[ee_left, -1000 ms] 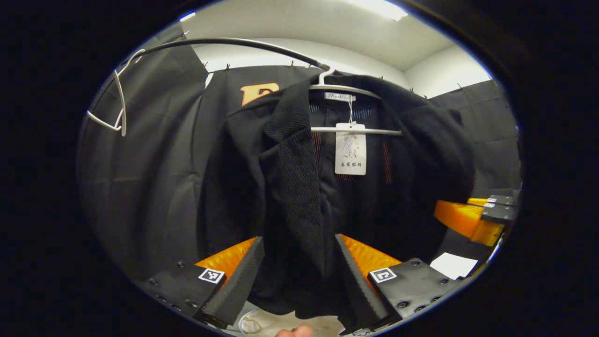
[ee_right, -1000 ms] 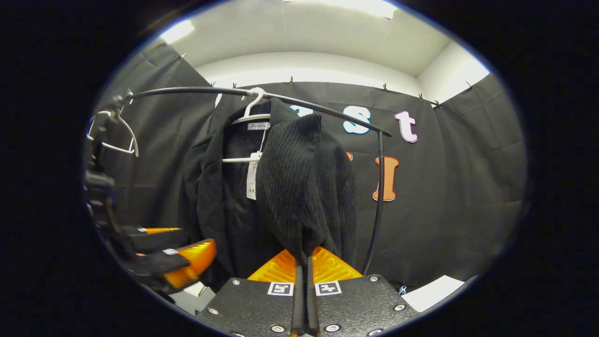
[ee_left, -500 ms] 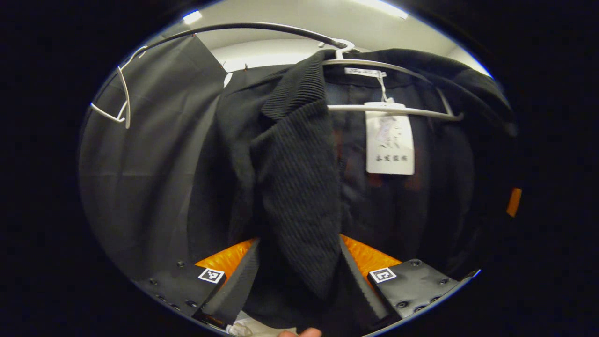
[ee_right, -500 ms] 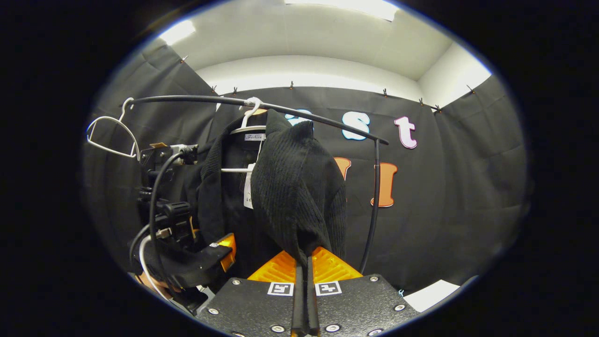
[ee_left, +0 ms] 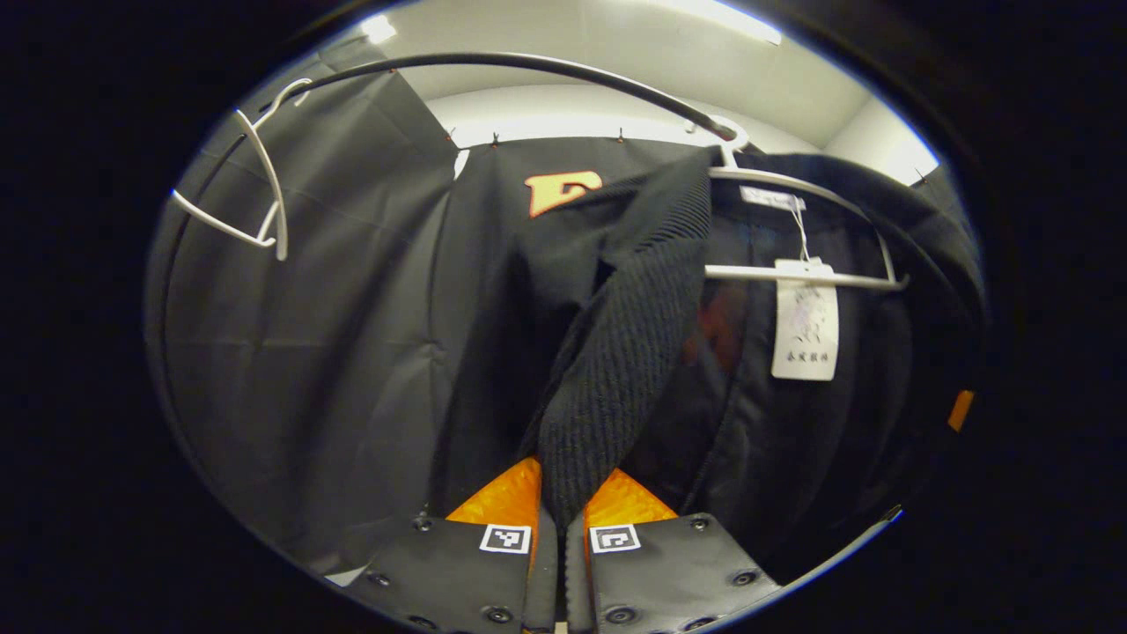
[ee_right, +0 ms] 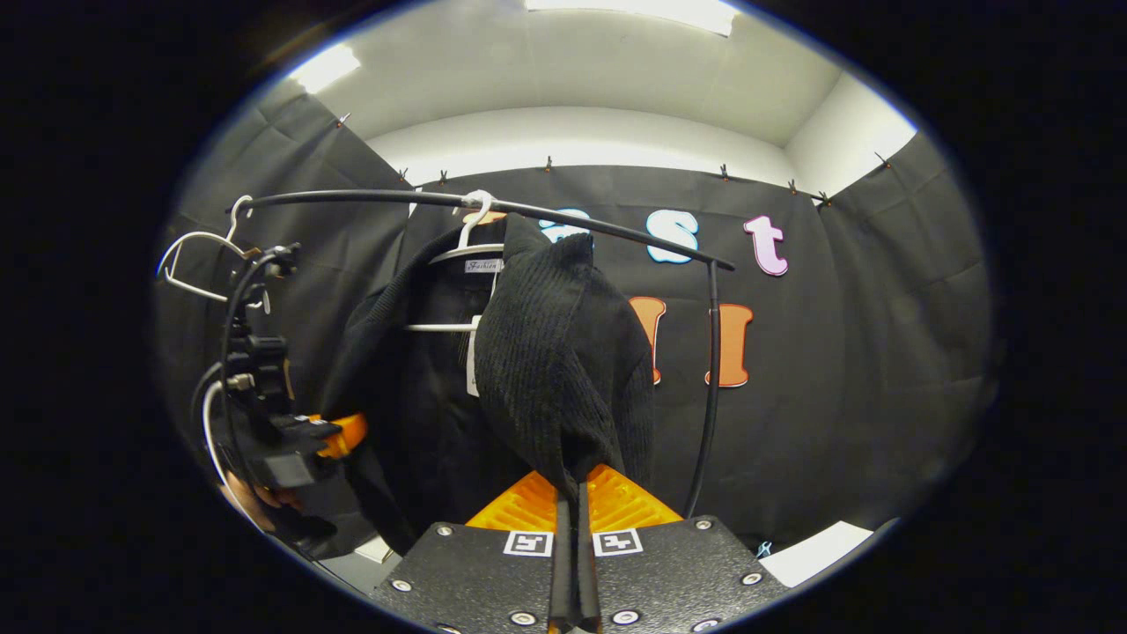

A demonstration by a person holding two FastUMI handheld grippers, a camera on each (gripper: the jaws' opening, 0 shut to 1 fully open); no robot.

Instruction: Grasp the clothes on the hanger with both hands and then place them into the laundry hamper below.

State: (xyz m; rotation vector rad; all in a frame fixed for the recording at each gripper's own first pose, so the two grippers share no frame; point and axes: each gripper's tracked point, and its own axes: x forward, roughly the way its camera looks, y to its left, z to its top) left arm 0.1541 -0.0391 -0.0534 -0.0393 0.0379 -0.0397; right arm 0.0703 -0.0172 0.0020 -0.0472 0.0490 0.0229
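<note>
A black knit jacket (ee_left: 634, 352) hangs on a white hanger (ee_left: 797, 277) from a black rail (ee_left: 528, 66); a white paper tag (ee_left: 806, 330) dangles inside its collar. My left gripper (ee_left: 556, 519) is shut on the jacket's left front edge, which rises straight from between its fingers. In the right gripper view the same jacket (ee_right: 555, 370) hangs from its hanger (ee_right: 462, 255), and my right gripper (ee_right: 570, 506) is shut on the ribbed right front panel. The left gripper (ee_right: 330, 433) with its cables shows at the left, a hand beneath it.
An empty white hanger (ee_left: 255, 207) hangs at the rail's left end, also seen as the empty hanger (ee_right: 198, 264). The rail's upright post (ee_right: 709, 387) stands right of the jacket. A white sheet (ee_right: 814, 550) lies low at the right. Black cloth walls the booth all round.
My left gripper's fingers have shut on the jacket's left front edge and pulled it left and down, drawing the cloth taut. The right gripper has kept its hold, barely moving.
</note>
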